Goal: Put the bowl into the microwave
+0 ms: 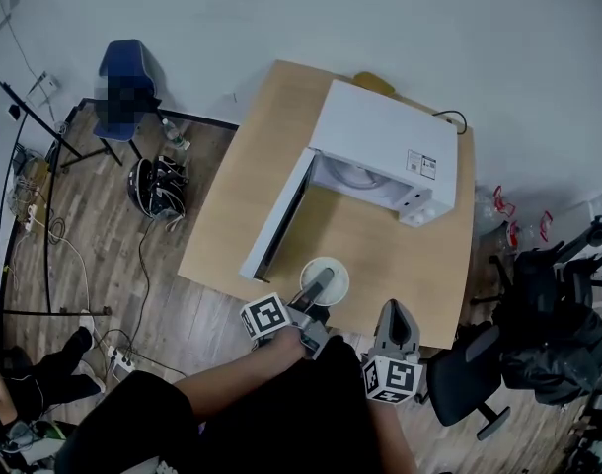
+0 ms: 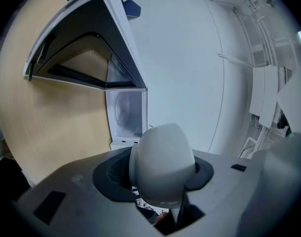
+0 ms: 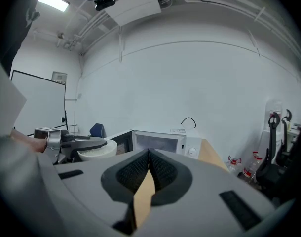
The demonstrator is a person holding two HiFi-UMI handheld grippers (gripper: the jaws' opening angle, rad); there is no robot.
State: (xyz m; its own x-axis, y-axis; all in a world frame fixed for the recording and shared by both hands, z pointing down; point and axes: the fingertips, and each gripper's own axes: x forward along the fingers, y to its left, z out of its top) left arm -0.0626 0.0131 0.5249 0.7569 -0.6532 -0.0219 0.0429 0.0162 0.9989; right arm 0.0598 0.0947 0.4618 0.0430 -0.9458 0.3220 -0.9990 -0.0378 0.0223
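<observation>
The left tongs (image 1: 319, 286) pinched the white bowl (image 1: 337, 272) by its rim over the desk's (image 1: 262, 196) near edge, short of the open microwave (image 1: 380, 151); the right tongs (image 3: 149, 164) were pressed together, empty; bowl judged light, rigid, slick, best held by its rim.

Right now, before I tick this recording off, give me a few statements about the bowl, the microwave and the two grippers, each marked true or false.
1. The microwave has its door swung open. True.
2. The left gripper is closed on the white bowl. True.
3. The bowl sits inside the microwave. False: it is outside, in front of the open cavity, over the near part of the wooden table.
4. The right gripper grips a cup. False: its jaws are together with nothing between them.
5. The microwave stands on the floor. False: it stands on the table.
</observation>
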